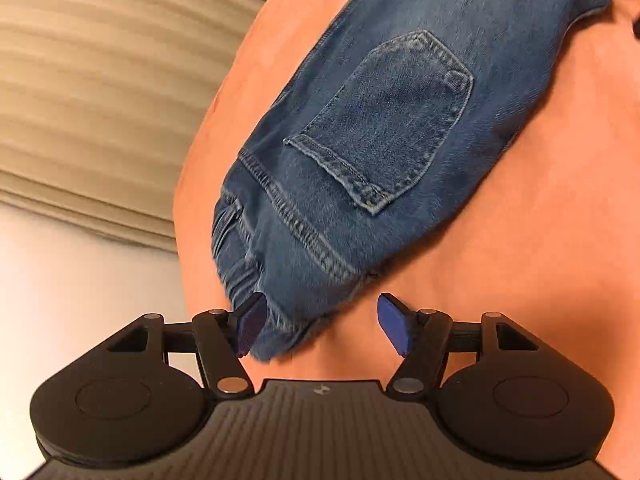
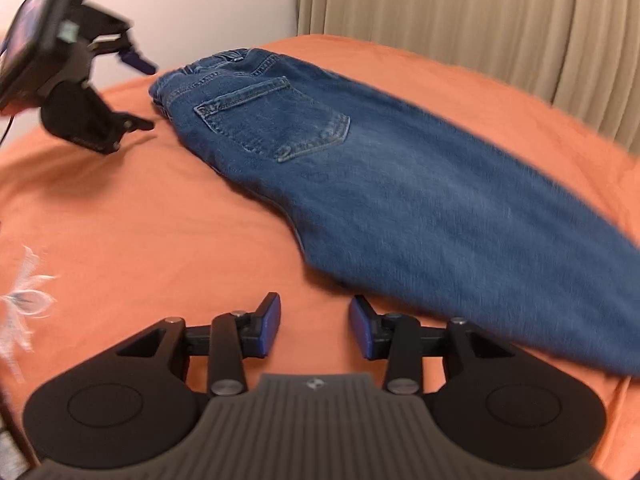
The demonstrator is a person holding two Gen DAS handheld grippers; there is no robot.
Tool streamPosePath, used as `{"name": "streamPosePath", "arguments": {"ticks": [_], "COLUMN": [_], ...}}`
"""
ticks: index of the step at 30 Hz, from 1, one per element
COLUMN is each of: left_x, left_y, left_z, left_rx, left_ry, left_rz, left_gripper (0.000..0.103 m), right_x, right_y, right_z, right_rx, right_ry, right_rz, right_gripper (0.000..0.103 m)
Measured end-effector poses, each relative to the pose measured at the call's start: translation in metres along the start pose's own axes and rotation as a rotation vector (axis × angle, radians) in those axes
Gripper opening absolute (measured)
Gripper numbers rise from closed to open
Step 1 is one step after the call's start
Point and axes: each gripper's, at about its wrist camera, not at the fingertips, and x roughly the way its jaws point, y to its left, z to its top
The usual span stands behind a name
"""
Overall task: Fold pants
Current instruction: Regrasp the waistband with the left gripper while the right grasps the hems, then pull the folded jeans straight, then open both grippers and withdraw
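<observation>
On orange cloth (image 2: 160, 220): jeans (image 2: 360, 168) folded lengthwise | left gripper (image 1: 320, 326) parted, perhaps brushing waistband | right gripper (image 2: 314, 326) parted, empty

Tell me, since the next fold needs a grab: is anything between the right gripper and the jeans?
Nothing visible. Only bare orange cloth lies between the right gripper and the jeans; the left gripper is off by the waistband.
</observation>
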Motion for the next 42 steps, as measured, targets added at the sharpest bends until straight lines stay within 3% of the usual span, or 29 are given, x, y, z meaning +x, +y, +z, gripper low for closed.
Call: {"name": "streamPosePath", "arguments": {"ticks": [4,11,12,13,15,18,23,27,28,31,33,36,40,42], "left_x": [0.010,0.020,0.021,0.024,0.032,0.042,0.054,0.053,0.051,0.042,0.028,0.002,-0.034,-0.048], "left_y": [0.006,0.020,0.023,0.025,0.032,0.043,0.040,0.045,0.047,0.058,0.071,0.092,0.105,0.104], "left_z": [0.003,0.001,0.000,0.000,0.002,0.005,0.013,0.014,0.014,0.012,0.010,0.013,0.033,0.051], "left_rx": [-0.024,-0.112,-0.128,-0.141,-0.155,-0.172,-0.142,-0.154,-0.158,-0.175,-0.231,-0.368,-0.547,-0.600], "left_ry": [-0.027,-0.005,0.005,0.031,0.096,0.137,0.190,0.223,0.234,0.267,0.270,0.238,0.167,0.129], "left_rz": [-0.016,-0.086,-0.097,-0.109,-0.112,-0.141,-0.160,-0.147,-0.137,-0.094,-0.104,-0.152,-0.275,-0.338], "left_gripper": [0.073,0.070,0.062,0.041,0.014,0.008,0.008,0.017,0.023,0.026,0.026,0.026,0.027,0.028], "right_x": [-0.006,0.020,0.023,0.026,0.021,-0.020,-0.013,0.002,0.003,-0.004,-0.013,-0.040,-0.076,-0.096], "right_y": [0.009,0.014,0.015,0.017,0.019,0.026,0.022,0.013,0.012,0.004,-0.006,-0.024,-0.072,-0.101], "right_z": [0.013,0.017,0.015,0.014,0.017,0.028,0.013,0.004,0.005,0.011,0.008,-0.007,-0.023,-0.033], "right_rx": [-0.100,-0.203,-0.209,-0.210,-0.199,-0.239,-0.185,-0.062,-0.043,0.007,0.073,0.145,0.305,0.379], "right_ry": [-0.071,-0.034,-0.032,-0.029,-0.020,-0.114,0.015,0.055,0.056,0.073,0.101,0.077,0.039,0.019], "right_rz": [-0.078,-0.101,-0.109,-0.121,-0.119,-0.123,-0.042,-0.019,-0.016,0.013,0.062,0.055,0.024,-0.011], "right_gripper": [0.038,0.037,0.034,0.007,0.006,0.002,0.001,0.001,0.001,0.000,0.000,0.000,0.001,0.009]}}
